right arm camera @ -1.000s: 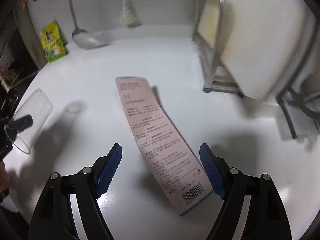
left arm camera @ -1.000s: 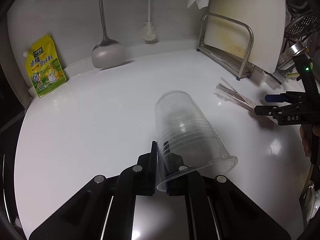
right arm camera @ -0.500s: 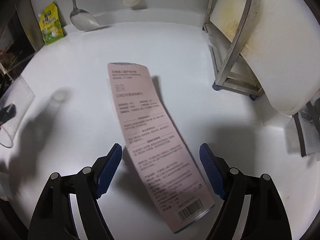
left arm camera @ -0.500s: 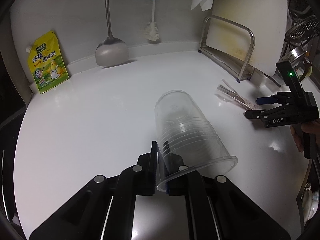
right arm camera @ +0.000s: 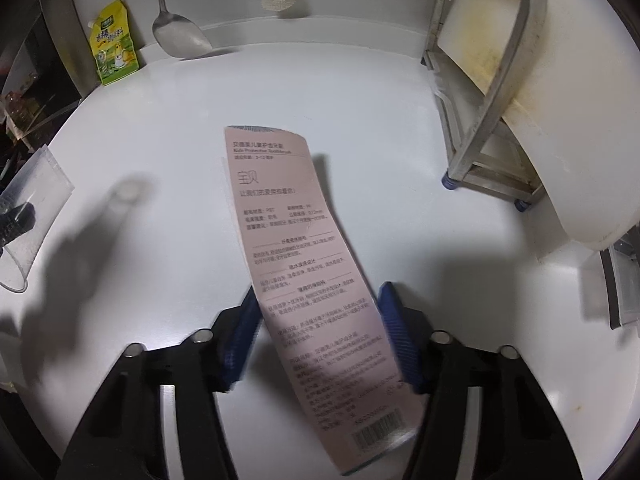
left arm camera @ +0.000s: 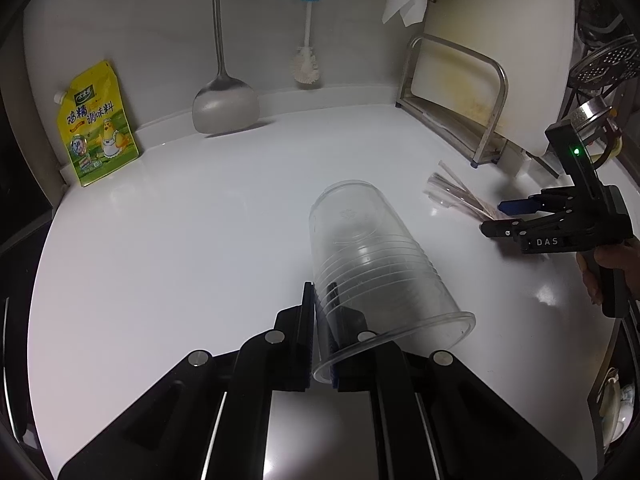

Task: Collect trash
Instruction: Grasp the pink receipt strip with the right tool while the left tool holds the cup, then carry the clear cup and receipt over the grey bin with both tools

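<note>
My left gripper (left arm camera: 320,320) is shut on the rim of a clear plastic cup (left arm camera: 372,256), held on its side above the white counter (left arm camera: 180,240); the cup also shows at the left edge of the right wrist view (right arm camera: 28,216). A long pink toothbrush package (right arm camera: 296,248) lies on the counter between the blue pads of my right gripper (right arm camera: 320,320). The pads stand close on either side of it; I cannot tell if they press it. In the left wrist view the right gripper (left arm camera: 504,216) sits at the package's near end (left arm camera: 456,196).
A steel rack with a white cutting board (right arm camera: 532,80) stands at the right. A yellow seasoning pouch (left arm camera: 96,124), a metal spatula (left arm camera: 224,100) and a bottle brush (left arm camera: 306,68) line the back wall. Wire racks and dishes (left arm camera: 608,64) crowd the far right.
My right gripper's fingers have narrowed from wide open to close around the pink package and moved forward over it. My left gripper still holds the cup, nearly unmoved.
</note>
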`<state>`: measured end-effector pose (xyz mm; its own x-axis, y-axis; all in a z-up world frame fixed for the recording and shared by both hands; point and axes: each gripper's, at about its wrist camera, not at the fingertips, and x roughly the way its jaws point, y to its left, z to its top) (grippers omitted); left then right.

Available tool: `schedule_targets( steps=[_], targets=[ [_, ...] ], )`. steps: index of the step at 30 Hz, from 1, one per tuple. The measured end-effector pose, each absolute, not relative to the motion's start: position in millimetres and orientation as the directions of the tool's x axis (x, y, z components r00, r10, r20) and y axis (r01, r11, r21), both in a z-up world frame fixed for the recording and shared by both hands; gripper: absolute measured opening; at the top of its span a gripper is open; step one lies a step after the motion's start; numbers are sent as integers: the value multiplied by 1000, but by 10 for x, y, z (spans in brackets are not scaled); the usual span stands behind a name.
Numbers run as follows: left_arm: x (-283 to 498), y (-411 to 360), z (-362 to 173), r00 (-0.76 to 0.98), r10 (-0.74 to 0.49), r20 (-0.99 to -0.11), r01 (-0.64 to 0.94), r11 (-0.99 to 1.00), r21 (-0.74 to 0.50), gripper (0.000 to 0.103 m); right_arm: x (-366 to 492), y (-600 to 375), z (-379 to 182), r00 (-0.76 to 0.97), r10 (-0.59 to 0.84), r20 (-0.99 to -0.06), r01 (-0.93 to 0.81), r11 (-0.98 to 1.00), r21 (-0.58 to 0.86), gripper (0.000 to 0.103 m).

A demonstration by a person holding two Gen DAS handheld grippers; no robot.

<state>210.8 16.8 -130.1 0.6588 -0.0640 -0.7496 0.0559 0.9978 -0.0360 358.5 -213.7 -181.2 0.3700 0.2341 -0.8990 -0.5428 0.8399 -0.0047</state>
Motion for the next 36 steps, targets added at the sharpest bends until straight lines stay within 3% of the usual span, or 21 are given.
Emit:
schedule_targets(
  steps=[9,10,11,12,14,21,36],
  targets=[
    [2056,137,-1204,666,-74,-742,67,997,-39,7,3315,-2111,-1797,412,224,-883,-472,882,3,51],
    [2051,135,-1199,666,-76,-742,67,997,-41,7,3268,-2096,-1794,416,223,-882,-468,884,3,48],
    [2041,135,-1189,666,-77,-742,68,997,-43,7,3196,-2070,-1753,441,219,-871,-461,887,-10,32],
    [2029,132,-1178,667,-79,-741,70,997,-44,7,3157,-2072,-1712,445,226,-866,-452,892,1,24],
    [1997,123,-1160,668,-79,-740,72,997,-42,7,3100,-2073,-1631,454,250,-855,-426,904,38,17],
    [1847,100,-1091,670,-82,-738,79,996,-38,7,2902,-1972,-1595,514,166,-842,-383,922,-52,13],
    [1334,48,-832,679,-106,-727,116,993,-37,7,1947,-1970,-1202,545,278,-791,-287,948,135,10]
  ],
)
